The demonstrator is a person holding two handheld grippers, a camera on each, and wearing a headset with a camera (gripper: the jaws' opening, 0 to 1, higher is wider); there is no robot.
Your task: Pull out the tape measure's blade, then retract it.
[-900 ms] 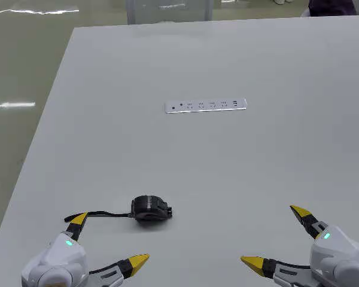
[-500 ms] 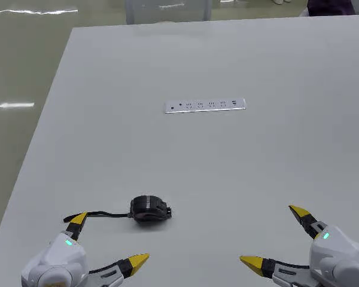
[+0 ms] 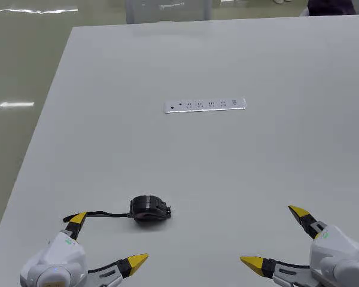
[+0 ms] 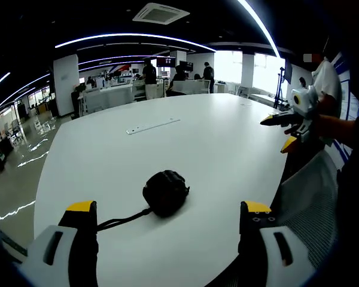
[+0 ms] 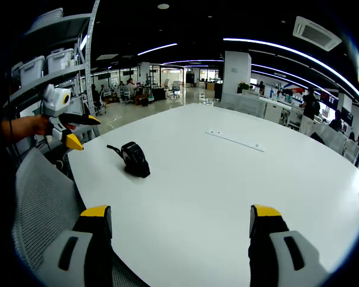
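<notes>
1. Two grippers hang over the near edge of the table (image 3: 227,161). The left gripper (image 3: 107,239) and the right gripper (image 3: 275,236) both have their jaws spread wide and hold nothing.
2. Between and just beyond the left gripper's jaws lies the tape measure (image 3: 148,209), a small dark rounded case resting on the table. It sits near the left gripper and well apart from the right one.
3. A thin black strap (image 3: 102,214) trails left from the case. Its end lies just beside the left gripper's far jaw tip; whether they touch, I cannot tell.
4. Far beyond, a white power strip (image 3: 205,106) lies flat, well clear of the work.
5. No blade is drawn out, and I cannot make out which side of the case it leaves from, so the task looks unstarted.
6. Likely troubles:
   - The tabletop looks smooth and the case is round, so one jaw landing first could push it away instead of clamping it.
   - The left jaws might close on the strap rather than the case, leaving the body free to swing or drag.
   - The blade's tip is probably small, so the right jaws may slip off it.
   - A pulled blade let go suddenly could snap back and jolt the case loose.
</notes>
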